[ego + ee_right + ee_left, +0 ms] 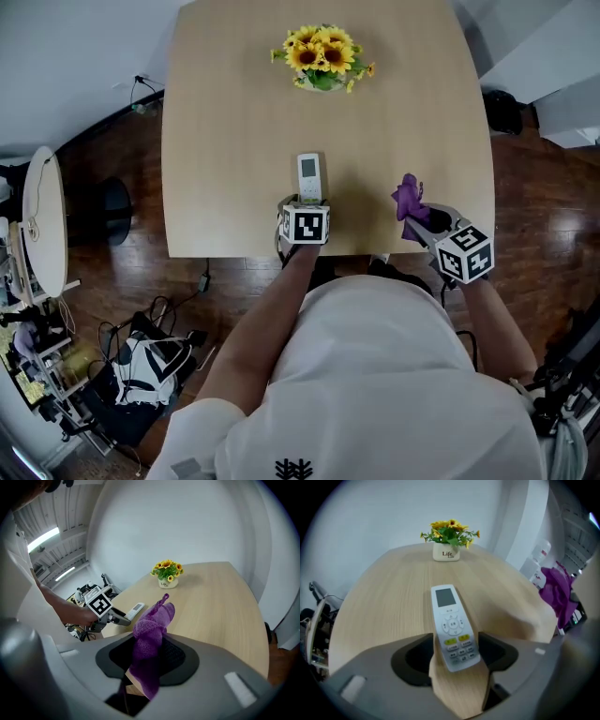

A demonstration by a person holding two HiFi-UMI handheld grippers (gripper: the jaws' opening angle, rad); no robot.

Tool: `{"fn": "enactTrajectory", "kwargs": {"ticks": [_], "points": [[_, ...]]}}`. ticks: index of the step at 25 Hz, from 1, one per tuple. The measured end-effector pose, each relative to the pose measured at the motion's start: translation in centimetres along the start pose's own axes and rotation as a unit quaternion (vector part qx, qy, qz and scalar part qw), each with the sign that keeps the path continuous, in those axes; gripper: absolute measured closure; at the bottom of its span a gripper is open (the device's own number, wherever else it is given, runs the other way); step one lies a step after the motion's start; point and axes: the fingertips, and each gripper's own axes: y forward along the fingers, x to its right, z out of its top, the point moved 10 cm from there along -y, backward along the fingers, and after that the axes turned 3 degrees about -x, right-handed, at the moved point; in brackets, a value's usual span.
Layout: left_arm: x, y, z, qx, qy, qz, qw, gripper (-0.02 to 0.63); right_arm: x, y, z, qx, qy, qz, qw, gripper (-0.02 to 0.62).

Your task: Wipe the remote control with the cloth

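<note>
A white remote control (309, 176) (452, 625) lies flat on the wooden table (225, 141), screen end away from me. My left gripper (305, 202) (457, 656) points steeply down at its near end. The jaws stand wide on either side of the button end, and the remote rests on the tabletop. To the right, near the table's front edge, my right gripper (424, 221) (147, 656) is shut on a purple cloth (409, 199) (152, 625), which bunches up above the jaws and hangs below them. In the right gripper view the remote (134, 609) and the left gripper (117, 616) show at the left.
A small white pot of sunflowers (323, 56) (446, 552) (168, 581) stands at the far middle of the table. On the dark wood floor to the left are a round white side table (45, 220), a bag (150, 370) and cables.
</note>
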Motion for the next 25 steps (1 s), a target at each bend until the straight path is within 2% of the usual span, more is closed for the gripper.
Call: {"fn": "enactTrajectory", "kwargs": {"ticks": [4,10,16,25], "points": [[0.4,0.6,0.2,-0.008,0.014,0.023,0.9996,0.323,0.2,0.4,0.0,-0.006,0.004,0.002,1.000,0.468],[0.6,0.9,0.2,-0.002,0.071,0.032,0.9970,0.336,0.8,1.1,-0.1,-0.016,0.002,0.006,1.000,0.468],[0.8,-0.3,-0.6,0.018,0.133,0.011,0.9910,0.341,0.9,1.1,0.7,-0.012,-0.004,0.007,1.000,0.468],[2.4,-3.8,-0.1,0.069,0.186,-0.020,0.9800,0.343,0.3,0.7,2.5,0.002,-0.015,0.013,1.000,0.468]]}}
